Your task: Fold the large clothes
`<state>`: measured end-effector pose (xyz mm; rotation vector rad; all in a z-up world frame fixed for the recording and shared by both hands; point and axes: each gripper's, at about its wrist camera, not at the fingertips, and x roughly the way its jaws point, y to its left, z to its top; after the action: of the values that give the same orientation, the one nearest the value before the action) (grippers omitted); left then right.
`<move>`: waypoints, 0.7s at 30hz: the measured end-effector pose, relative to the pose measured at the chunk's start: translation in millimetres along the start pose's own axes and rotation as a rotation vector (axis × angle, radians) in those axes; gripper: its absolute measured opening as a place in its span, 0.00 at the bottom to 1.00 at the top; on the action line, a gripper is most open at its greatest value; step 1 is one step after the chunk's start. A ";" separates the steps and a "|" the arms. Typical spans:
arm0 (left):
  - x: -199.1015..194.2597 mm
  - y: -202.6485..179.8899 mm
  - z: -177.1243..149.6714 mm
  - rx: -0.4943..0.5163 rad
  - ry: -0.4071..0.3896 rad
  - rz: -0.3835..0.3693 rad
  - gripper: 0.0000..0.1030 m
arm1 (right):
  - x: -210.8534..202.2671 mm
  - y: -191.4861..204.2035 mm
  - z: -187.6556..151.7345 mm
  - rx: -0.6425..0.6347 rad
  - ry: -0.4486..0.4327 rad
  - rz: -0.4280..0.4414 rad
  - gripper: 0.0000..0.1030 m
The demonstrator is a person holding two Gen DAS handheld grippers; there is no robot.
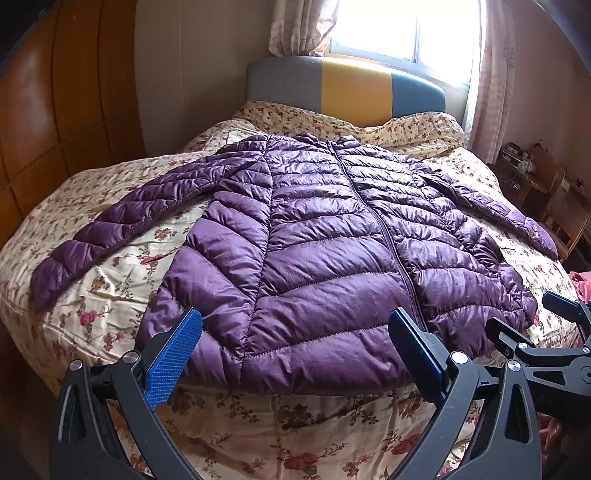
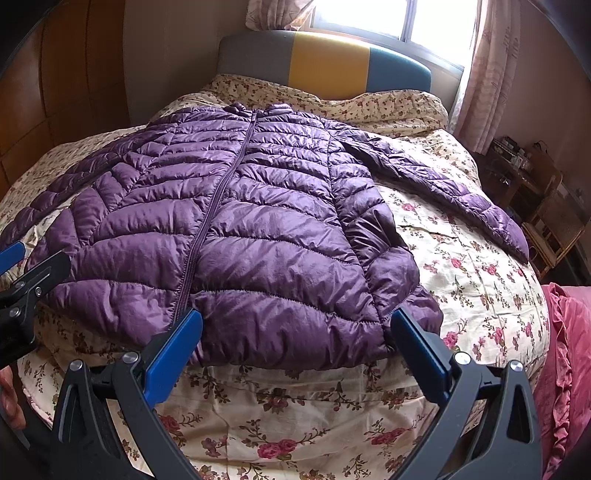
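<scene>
Jacket (image 1: 314,240) lies flat mid-frame, sleeves spread for folding; left gripper (image 1: 295,347) and right gripper (image 2: 295,343) gape empty at its hem

The small items on the dark wooden side table (image 1: 524,166) by the window are too small and dim to identify. A pink ruffled fabric (image 2: 565,354) runs out of the right wrist view's right edge, so its shape cannot be told. The black two-finger left gripper (image 2: 22,273) is cut off by the left edge there. The bright window (image 1: 402,26) is washed out. The purple quilted puffer jacket's (image 1: 314,236) underside is hidden against the floral bed quilt (image 1: 258,432).
</scene>
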<state>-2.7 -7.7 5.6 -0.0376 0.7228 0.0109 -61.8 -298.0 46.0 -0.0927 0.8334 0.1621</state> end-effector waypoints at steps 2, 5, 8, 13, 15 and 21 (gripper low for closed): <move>0.0 0.0 -0.9 0.001 0.002 -0.004 0.97 | -0.5 0.2 -0.2 -0.003 -0.004 -0.002 0.98; 0.4 0.2 -2.0 0.000 0.005 -0.005 0.97 | -0.8 0.9 -0.9 -0.008 -0.006 -0.003 0.98; 0.7 0.6 -2.2 -0.001 0.006 -0.005 0.97 | -0.9 1.9 -0.1 -0.015 -0.010 -0.011 0.98; 2.4 1.0 -2.7 -0.002 0.006 -0.005 0.97 | -3.0 2.5 0.6 -0.020 -0.018 -0.016 0.98; 2.5 1.0 -2.6 -0.002 0.007 -0.005 0.97 | -2.5 2.9 0.7 -0.025 -0.016 -0.018 0.98; 2.7 0.7 -2.1 -0.002 0.004 -0.007 0.97 | -2.8 3.2 -0.7 -0.033 -0.019 -0.032 0.98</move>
<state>-2.1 -7.1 2.3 -0.0424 0.7264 0.0051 -64.7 -295.2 47.6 -0.1350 0.8097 0.1466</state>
